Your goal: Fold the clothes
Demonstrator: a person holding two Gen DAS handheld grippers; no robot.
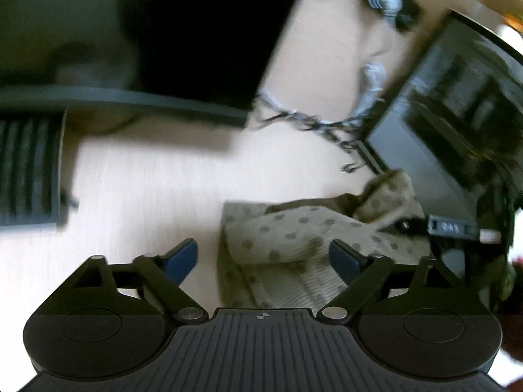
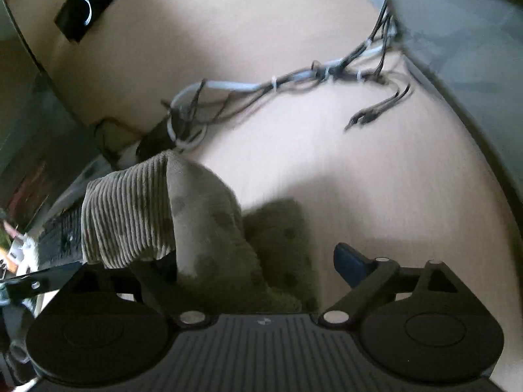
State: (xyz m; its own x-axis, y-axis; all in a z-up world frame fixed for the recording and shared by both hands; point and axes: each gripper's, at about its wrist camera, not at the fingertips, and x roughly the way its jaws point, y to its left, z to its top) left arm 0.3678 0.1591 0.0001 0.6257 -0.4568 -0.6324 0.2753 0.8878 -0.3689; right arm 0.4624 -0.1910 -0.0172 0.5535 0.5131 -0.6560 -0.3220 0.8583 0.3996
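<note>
Beige dotted fabric, a small ribbed-cuffed garment [image 1: 294, 238], is seen lying crumpled on the pale table [image 1: 147, 179], just beyond the left hand-held gripper [image 1: 264, 256], whose jaws are spread wide with nothing pinched. In the right wrist view the same garment [image 2: 170, 215] is draped over the left finger of the right hand-held gripper [image 2: 261, 261], also spread wide. No neat fold is yet made; most folding is judged still to be done.
</note>
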